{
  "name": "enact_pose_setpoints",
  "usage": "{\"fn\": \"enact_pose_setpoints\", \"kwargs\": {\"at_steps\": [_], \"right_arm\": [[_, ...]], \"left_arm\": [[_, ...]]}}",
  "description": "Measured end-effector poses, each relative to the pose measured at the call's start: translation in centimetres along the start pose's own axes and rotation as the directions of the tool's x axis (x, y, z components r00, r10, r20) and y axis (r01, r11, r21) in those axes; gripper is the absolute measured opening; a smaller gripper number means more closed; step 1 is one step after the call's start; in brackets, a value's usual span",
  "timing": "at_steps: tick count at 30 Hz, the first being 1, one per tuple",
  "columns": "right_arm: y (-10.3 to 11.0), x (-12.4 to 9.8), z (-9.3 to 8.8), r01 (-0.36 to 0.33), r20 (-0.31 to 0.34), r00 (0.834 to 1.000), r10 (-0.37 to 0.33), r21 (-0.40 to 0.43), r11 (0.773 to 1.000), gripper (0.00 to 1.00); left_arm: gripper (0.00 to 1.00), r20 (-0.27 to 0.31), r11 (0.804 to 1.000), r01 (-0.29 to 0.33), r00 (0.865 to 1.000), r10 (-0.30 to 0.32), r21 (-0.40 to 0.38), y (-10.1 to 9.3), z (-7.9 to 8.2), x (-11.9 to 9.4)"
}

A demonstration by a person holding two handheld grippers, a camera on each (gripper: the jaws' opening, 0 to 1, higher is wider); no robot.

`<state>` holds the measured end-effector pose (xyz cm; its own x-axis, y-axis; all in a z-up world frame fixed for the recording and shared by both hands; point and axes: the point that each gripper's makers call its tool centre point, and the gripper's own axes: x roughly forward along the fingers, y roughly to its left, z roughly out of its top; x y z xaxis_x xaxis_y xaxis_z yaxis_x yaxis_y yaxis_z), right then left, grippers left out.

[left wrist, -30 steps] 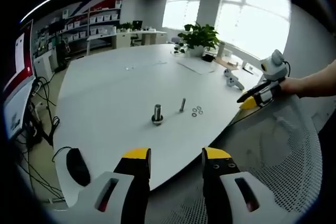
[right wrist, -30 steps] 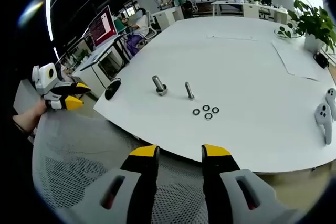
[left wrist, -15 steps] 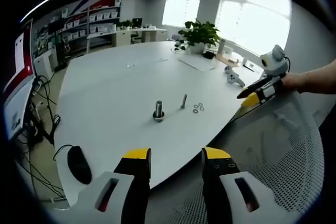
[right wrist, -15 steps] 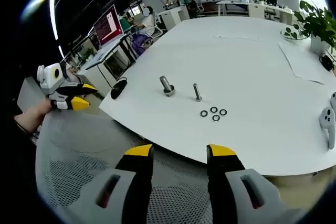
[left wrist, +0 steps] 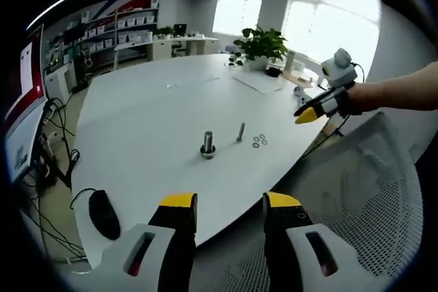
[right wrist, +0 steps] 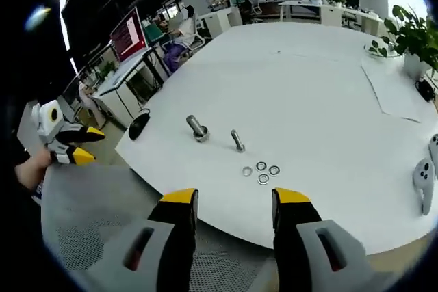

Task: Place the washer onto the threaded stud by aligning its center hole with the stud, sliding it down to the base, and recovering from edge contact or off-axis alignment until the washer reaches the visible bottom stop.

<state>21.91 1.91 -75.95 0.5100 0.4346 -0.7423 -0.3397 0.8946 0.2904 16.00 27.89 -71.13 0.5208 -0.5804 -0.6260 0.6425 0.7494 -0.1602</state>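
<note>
my right tool has moved in over the table edge, jaws apart and empty; left tool likewise open, holding back. four washers lie beside the stud, none picked yet.

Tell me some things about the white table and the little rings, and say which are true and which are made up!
1. Four washers lie loose on the white table. True.
2. A washer already sits on the thin threaded stud. False: the stud is bare and the washers lie beside it.
3. The right gripper holds a washer. False: it is open and empty, back from the table edge.
4. A potted plant stands at the far side of the table. True.
5. The left gripper is open. True.
6. The thicker bolt lies flat on its side. False: it stands upright.
</note>
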Motion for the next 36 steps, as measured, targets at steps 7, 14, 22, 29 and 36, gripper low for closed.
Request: {"fn": "enact_pose_setpoints", "kwargs": {"at_steps": [7, 14, 22, 29, 36], "right_arm": [[-0.3, 2.5, 0.8, 0.036, -0.003, 0.999, -0.037, -0.071, 0.997, 0.44], [-0.6, 5.0, -2.0, 0.05, -0.132, 0.988, -0.076, -0.189, 0.981, 0.4], [-2.6, 7.5, -4.6, 0.065, -0.236, 0.963, -0.131, -0.269, 0.961, 0.32], [-3.4, 8.6, -3.8, 0.048, -0.268, 0.952, -0.146, -0.34, 0.939, 0.28], [-3.8, 9.8, -4.0, 0.023, -0.301, 0.938, -0.17, -0.435, 0.9, 0.26]], "left_arm": [[0.37, 0.002, 1.0, 0.0, 1.0, 0.0, 0.0, 0.0, 0.0, 0.0], [0.36, 0.006, 1.0, -0.001, 1.0, 0.001, 0.001, 0.1, 0.1, 0.0], [0.36, -0.002, 1.0, -0.013, 1.0, 0.013, -0.007, 0.4, -0.1, -0.1], [0.35, -0.013, 1.0, -0.014, 1.0, 0.014, 0.001, 0.4, -0.3, 0.1], [0.35, -0.002, 1.0, -0.012, 1.0, 0.012, -0.003, 0.4, -0.2, 0.0]]}}
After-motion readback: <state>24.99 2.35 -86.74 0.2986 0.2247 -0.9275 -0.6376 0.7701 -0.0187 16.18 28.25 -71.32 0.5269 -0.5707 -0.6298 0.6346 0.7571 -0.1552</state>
